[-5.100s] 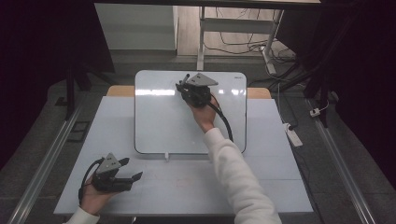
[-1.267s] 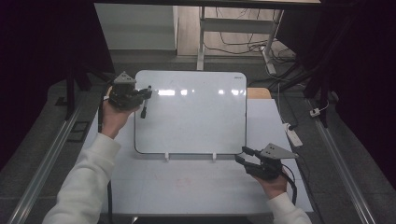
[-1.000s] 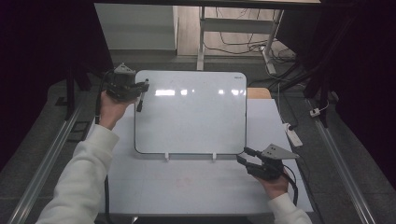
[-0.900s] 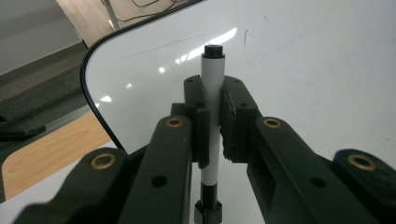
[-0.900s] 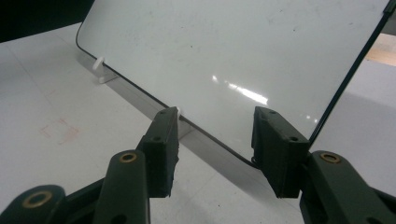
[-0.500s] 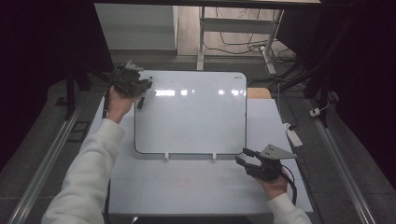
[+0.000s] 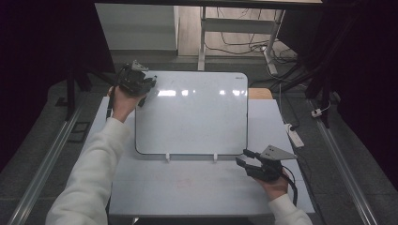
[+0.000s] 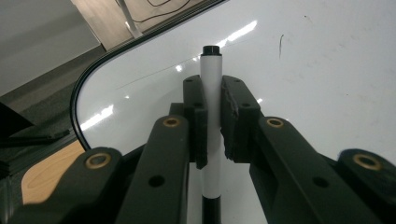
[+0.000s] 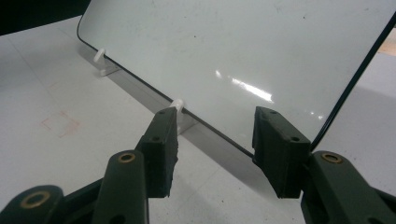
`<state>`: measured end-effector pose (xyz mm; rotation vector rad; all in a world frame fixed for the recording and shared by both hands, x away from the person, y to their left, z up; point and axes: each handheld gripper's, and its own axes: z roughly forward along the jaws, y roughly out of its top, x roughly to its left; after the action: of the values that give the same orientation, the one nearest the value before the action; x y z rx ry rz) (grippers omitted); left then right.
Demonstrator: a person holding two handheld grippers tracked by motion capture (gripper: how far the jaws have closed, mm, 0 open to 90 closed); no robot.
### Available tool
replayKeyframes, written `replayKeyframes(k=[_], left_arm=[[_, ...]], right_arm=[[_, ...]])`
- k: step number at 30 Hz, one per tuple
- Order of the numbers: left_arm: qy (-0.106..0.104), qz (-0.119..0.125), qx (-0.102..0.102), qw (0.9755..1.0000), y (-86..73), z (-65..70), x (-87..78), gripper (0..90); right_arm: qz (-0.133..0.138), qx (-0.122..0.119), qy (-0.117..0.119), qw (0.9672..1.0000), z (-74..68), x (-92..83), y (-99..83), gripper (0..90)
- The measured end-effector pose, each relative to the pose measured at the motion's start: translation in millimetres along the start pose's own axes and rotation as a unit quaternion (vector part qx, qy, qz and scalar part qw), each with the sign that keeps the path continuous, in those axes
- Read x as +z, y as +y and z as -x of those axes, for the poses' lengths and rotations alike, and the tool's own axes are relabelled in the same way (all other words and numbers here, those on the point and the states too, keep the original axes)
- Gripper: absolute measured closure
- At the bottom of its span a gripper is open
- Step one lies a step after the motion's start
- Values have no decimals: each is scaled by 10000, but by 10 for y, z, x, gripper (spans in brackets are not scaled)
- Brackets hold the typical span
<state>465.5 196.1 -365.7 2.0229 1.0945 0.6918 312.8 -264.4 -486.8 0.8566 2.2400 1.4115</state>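
A white marker [image 8: 212,79] with a black cap is clamped upright between my left gripper's [image 8: 213,121] pads. In the high view that left gripper [image 7: 145,91] hovers over the far left corner of the whiteboard [image 7: 192,117], the marker [image 7: 142,100] pointing down at the board. The board's surface [image 8: 327,70] lies just beyond the marker's cap. My right gripper [image 7: 244,158] rests at the table's front right, open, with nothing between its jaws. In the right gripper view it [image 9: 215,149] faces the whiteboard's [image 9: 233,42] near edge.
Two white clips [image 7: 167,157] hold the whiteboard's front edge on the white table [image 7: 187,187]. A faint red square [image 9: 60,123] marks the tabletop. A wooden board [image 7: 259,93] peeks out at the far right. A power strip [image 7: 294,134] lies on the floor to the right.
Over the last second my left gripper shifted with the marker toward the far left corner of the board. The right gripper stayed put. Five seconds ago the right hand was over the board.
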Motion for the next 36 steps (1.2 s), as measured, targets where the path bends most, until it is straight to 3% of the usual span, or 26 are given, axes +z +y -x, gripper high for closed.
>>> replayKeyframes(k=[8, 13, 15, 22, 26, 29, 31, 33, 36], left_arm=[[47, 196, 63, 9998, -1, 18, -55, 620], [40, 353, 131, 9993, -81, 52, -243, 472], [-77, 428, 123, 9990, -166, 76, -349, 437], [-586, 425, 251, 9971, -664, 281, -706, 350], [-888, 344, 195, 9953, -1019, 416, -836, 324], [-1079, 390, 44, 9934, -1275, 517, -916, 313], [-1163, 338, -27, 9926, -1434, 593, -950, 311], [-1118, 241, 34, 9934, -1584, 684, -964, 304], [-1243, 127, -19, 9922, -1791, 786, -952, 299]], right_arm=[[-2, 5, -2, 10000, 2, 0, -3, 501], [21, 10, -29, 10000, 27, -16, -9, 497], [25, -8, -66, 10000, 47, -32, -14, 493], [-18, -119, -173, 9998, 115, -86, -38, 464], [-27, -75, -225, 9997, 158, -127, -70, 457], [-40, -67, -274, 9996, 177, -156, -86, 455], [-54, -101, -304, 9995, 185, -170, -95, 454], [-72, -162, -326, 9993, 193, -177, -105, 453], [-108, -225, -370, 9990, 213, -184, -128, 452]])
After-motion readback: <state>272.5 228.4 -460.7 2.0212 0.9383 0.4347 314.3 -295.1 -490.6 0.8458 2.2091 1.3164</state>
